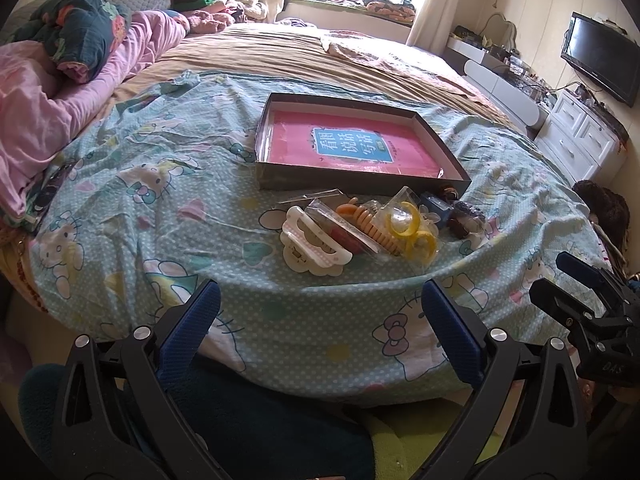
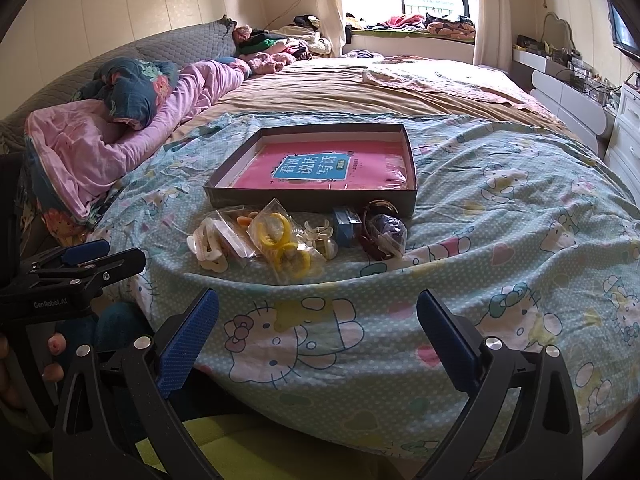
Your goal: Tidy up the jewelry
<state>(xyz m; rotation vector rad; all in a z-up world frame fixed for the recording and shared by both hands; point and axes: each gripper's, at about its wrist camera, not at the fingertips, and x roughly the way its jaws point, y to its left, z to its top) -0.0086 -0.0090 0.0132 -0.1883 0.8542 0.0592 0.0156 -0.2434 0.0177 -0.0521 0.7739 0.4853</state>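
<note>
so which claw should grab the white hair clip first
Left. The white clip sits at the left end of the pile, nearer the left claw, which is open. The right claw is open too but faces the pile's middle.

Home bedroom: bed (image 2: 400,80), pillows (image 1: 80,32), television (image 1: 600,56).

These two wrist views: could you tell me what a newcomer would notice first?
Probably the shallow dark box with a pink booklet inside, mid-bed on the cartoon-cat sheet. Just before it lies a heap of trinkets: a white hair claw and bagged yellow rings. Both grippers, left and right, hang open near the bed's edge.
</note>
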